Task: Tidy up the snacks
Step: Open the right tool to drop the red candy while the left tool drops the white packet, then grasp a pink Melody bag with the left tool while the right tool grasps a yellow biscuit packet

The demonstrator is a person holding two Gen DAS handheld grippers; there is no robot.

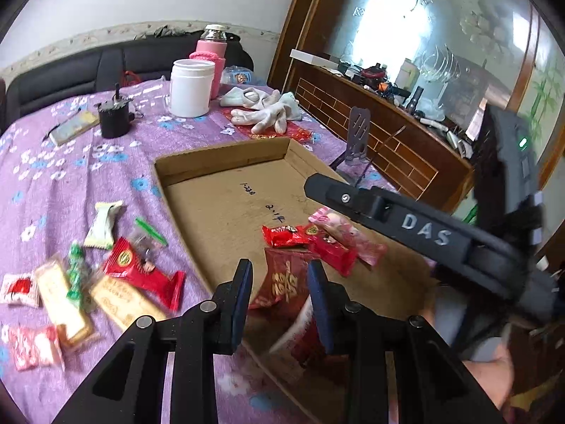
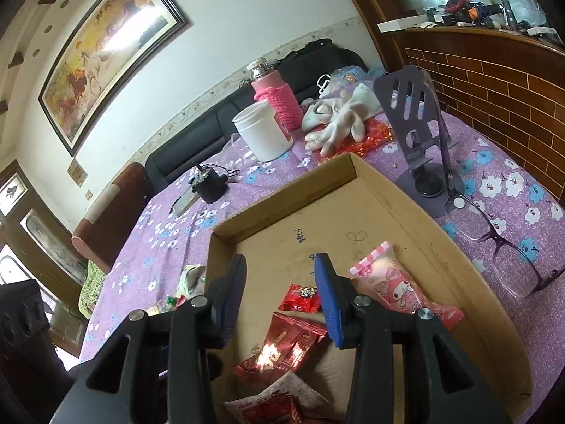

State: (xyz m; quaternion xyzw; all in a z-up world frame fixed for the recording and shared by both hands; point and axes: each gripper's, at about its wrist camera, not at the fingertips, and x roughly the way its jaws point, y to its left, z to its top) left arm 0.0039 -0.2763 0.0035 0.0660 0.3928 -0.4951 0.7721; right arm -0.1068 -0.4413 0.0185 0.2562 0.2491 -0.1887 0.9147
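A shallow cardboard box (image 1: 219,155) lies on the purple flowered tablecloth. Inside it are a pink cartoon packet (image 1: 346,233), two small red packets (image 1: 282,235) and a dark red foil bag (image 1: 282,282). My left gripper (image 1: 280,286) hovers open above the box's near-left edge; the foil bag lies below the gap, untouched. To its left, loose snacks cover the cloth: a red packet (image 1: 141,272), a green-white packet (image 1: 102,226) and biscuit packs (image 1: 63,304). My right gripper (image 2: 280,282) stands open over the box (image 2: 282,190), above the foil bag (image 2: 282,346) and beside the pink packet (image 2: 395,282).
Beyond the box stand a white jar (image 1: 190,88), a pink flask (image 1: 212,53), white gloves (image 1: 268,109) and a black cup (image 1: 113,116). A purple phone stand (image 2: 420,134) and glasses (image 2: 501,243) sit right of the box. A wooden cabinet (image 1: 388,134) borders the table's right side.
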